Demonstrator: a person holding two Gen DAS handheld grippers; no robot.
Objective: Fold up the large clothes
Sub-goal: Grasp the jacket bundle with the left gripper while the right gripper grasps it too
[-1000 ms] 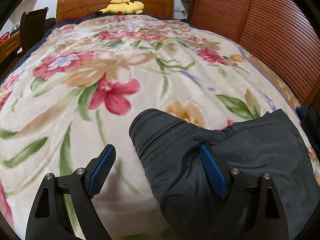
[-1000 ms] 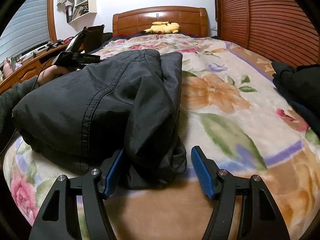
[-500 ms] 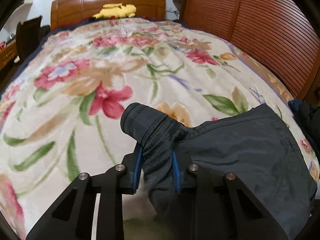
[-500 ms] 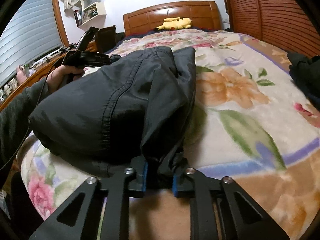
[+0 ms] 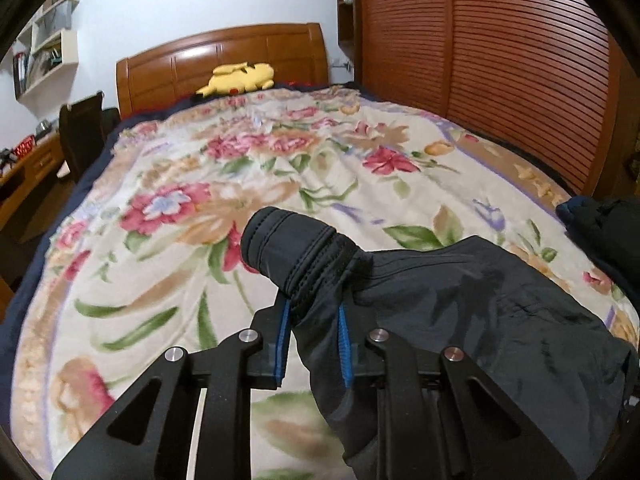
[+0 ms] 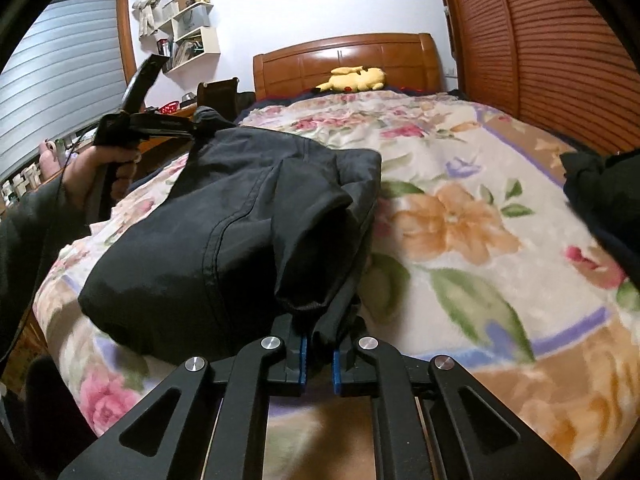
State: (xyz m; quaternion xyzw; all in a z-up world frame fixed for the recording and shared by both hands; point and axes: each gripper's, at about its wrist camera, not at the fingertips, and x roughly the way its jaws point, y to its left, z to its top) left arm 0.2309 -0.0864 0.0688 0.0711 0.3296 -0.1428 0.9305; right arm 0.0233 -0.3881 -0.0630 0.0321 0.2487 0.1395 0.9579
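A dark grey folded garment [image 5: 460, 320] lies on the floral bedspread [image 5: 200, 200]. My left gripper [image 5: 314, 344] is shut on its stitched hem end, which sticks out past the fingers and is lifted off the bed. In the right wrist view the same garment [image 6: 224, 224] is bunched and raised; my right gripper [image 6: 318, 356] is shut on its near corner. The left gripper [image 6: 160, 124] shows there too, held in a hand at the garment's far end.
A second dark garment [image 5: 600, 236] lies at the bed's right edge, also in the right wrist view [image 6: 604, 196]. A yellow plush toy [image 5: 240, 78] rests by the wooden headboard. Slatted wooden doors [image 5: 500, 60] line the right side. A desk and chair [image 5: 80, 136] stand left.
Both grippers closed from open onto the garment's ends, then lifted them up off the bed; the garment now hangs raised between them.
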